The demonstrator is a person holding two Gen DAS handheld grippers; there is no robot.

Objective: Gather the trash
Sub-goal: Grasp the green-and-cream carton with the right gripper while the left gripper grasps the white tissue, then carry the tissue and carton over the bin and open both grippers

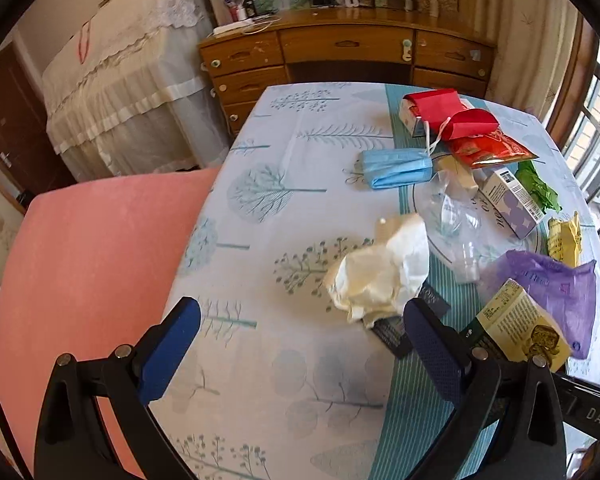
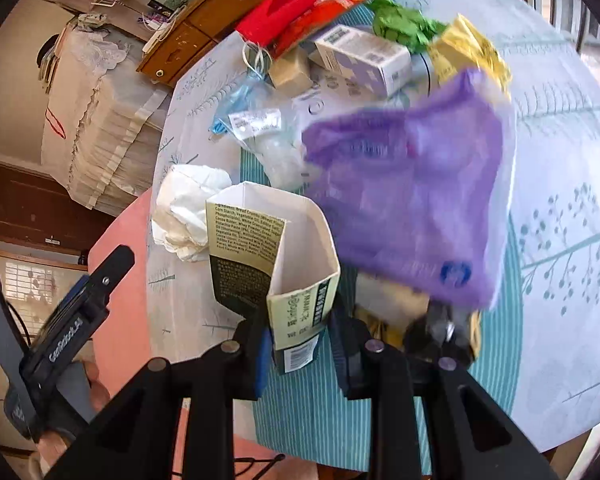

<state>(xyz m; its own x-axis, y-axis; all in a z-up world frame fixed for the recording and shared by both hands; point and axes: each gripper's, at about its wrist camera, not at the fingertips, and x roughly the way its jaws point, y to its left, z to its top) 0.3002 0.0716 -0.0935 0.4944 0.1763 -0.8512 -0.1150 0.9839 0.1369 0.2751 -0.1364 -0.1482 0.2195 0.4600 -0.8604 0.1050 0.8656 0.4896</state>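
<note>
The right gripper [image 2: 300, 344] is clamped on the base of an open-topped carton [image 2: 284, 256], whose lower end is hidden between the pads. Just beyond it a purple bag [image 2: 412, 200] is smeared by blur and covers whatever lies beneath. The left gripper [image 1: 300, 344] hangs spread wide over the table [image 1: 284, 384], holding nothing; its right pad [image 1: 432, 348] hides part of a dark packet under the crumpled tissue [image 1: 380, 276]. Farther off lie a blue mask [image 1: 396, 168] and red packets [image 1: 460, 120].
</note>
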